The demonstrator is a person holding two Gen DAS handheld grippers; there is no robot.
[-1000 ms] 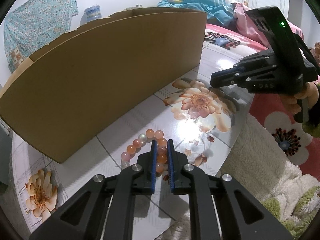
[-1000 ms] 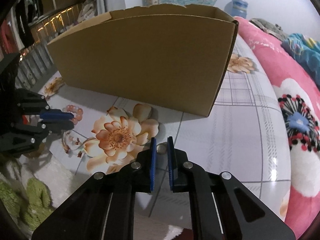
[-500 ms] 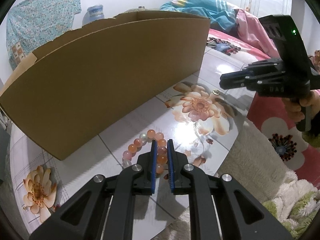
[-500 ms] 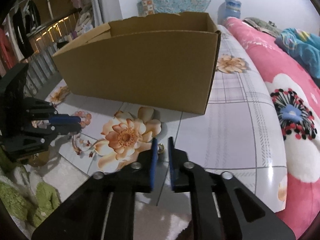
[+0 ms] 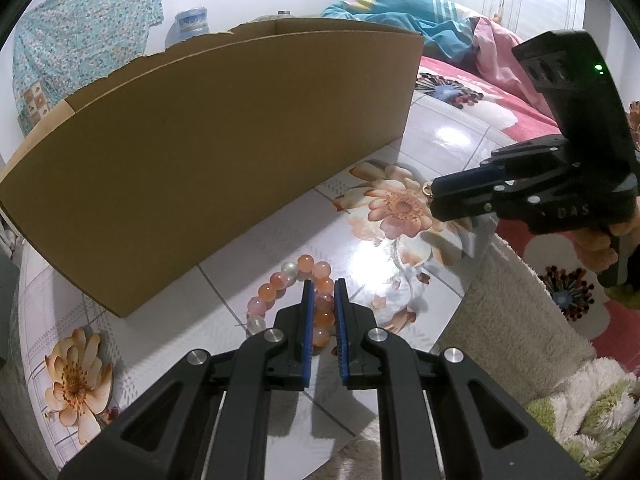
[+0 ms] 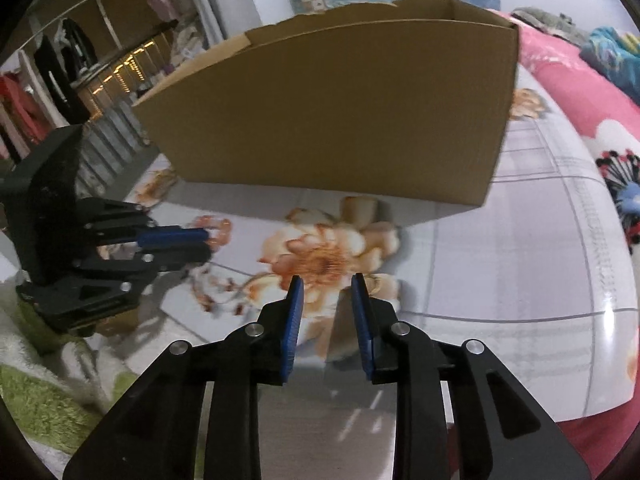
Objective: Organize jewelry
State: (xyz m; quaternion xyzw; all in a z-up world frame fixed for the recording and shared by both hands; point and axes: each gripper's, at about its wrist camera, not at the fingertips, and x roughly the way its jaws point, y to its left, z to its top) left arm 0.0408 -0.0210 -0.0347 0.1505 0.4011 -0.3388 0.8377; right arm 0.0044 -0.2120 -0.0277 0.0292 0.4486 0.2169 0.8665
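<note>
The left gripper (image 5: 322, 286) is clamped on the bead bracelet (image 5: 304, 292), which lies on the flowered tabletop (image 5: 400, 308) in front of the cardboard box (image 5: 208, 152) — no change there from a second ago. The right gripper (image 6: 326, 284) is the news: its jaws, pinched shut a second back, have just been opening and now stand apart, with nothing visible between them in its own blurred view. From the left camera a small gold ring (image 5: 428, 190) shows right at its fingertips; held or not, I cannot tell.

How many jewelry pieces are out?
2: bead bracelet between the left gripper's pads; small gold ring at the right gripper's tips, jaws just opening. The box may hide more.
</note>
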